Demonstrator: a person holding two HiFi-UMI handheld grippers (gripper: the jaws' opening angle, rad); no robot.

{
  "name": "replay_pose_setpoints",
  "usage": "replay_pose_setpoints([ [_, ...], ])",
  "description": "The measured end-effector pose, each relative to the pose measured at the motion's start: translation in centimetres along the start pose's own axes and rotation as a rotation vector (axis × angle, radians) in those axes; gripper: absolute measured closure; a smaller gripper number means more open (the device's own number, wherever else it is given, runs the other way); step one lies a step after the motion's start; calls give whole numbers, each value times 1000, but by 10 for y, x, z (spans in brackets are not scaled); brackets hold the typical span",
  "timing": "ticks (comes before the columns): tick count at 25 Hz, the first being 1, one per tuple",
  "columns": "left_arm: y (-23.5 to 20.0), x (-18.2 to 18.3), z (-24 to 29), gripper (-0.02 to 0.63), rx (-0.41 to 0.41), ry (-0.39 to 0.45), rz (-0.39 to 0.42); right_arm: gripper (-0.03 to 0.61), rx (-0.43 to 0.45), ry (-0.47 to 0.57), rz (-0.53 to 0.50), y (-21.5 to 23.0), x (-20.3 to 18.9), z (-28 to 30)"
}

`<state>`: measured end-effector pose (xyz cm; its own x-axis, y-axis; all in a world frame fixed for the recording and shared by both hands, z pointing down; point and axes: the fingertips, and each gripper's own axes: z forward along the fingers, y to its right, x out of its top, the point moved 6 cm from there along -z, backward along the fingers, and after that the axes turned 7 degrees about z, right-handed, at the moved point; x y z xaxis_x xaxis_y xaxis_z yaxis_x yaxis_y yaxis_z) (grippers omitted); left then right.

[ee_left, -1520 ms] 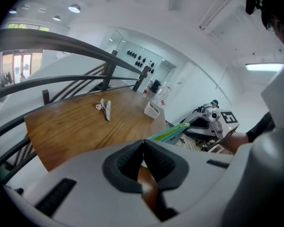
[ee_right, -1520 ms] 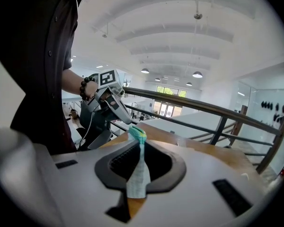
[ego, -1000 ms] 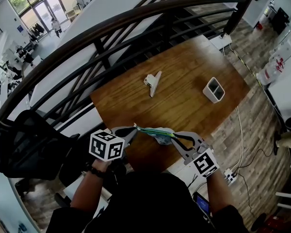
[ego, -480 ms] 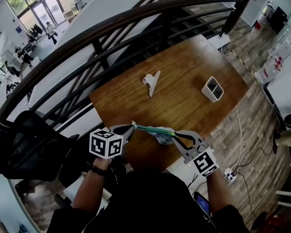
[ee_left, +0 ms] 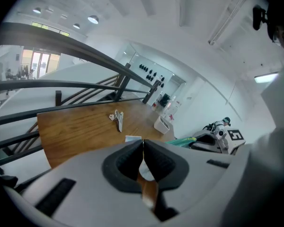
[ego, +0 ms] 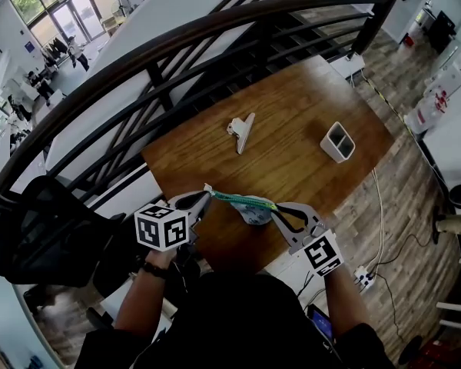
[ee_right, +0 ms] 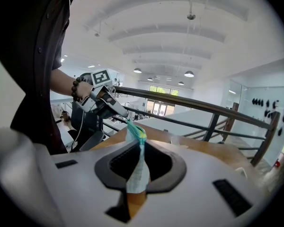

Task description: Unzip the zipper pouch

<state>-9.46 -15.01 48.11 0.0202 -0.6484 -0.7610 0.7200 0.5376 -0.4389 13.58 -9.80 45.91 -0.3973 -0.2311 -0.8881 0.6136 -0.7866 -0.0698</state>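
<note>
Left gripper (ego: 207, 193) has drifted out to my left and slightly up since a second ago, so the green zipper (ego: 234, 200) is now a longer, tauter line between my two grippers. The right gripper (ego: 276, 211) has barely shifted. The zipper pouch (ego: 252, 208) hangs in the air between the two tips, above the near edge of the wooden table (ego: 292, 114) and not touching it. Left jaws are pressed together at the tip, pinching a white tab (ee_left: 146, 170) at the zipper's left end; the left gripper view can't confirm it's the actual pull. Right jaws are clamped on the pouch's pale fabric (ee_right: 137, 169) at its right end, held a sliver apart by the cloth. From the right gripper view the zipper runs straight out to the left gripper's tips (ee_right: 127, 118). Both forearms come in low from my body, wrists near my torso, both grippers angled forward and somewhat down and converging toward each other. The marker cubes face up, left (ego: 163, 227) and right (ego: 323, 254). My left hand (ee_right: 83, 90), with a bead bracelet at the wrist, wraps the left gripper's handle. A binder clip (ego: 242, 131) and a white container (ego: 338, 141) sit further out on the table, well clear of the pouch.
</note>
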Motion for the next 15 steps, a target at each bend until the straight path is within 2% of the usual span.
replay_pose_setpoints([
  [8, -2, 14, -2, 597, 11, 75, 15, 536, -102, -30, 34, 19, -10, 20],
  [11, -2, 17, -4, 594, 7, 97, 7, 422, -131, -30, 115, 30, -10, 23],
  [15, -4, 11, -8, 594, 5, 95, -5, 423, -146, -7, 115, 34, -4, 21],
])
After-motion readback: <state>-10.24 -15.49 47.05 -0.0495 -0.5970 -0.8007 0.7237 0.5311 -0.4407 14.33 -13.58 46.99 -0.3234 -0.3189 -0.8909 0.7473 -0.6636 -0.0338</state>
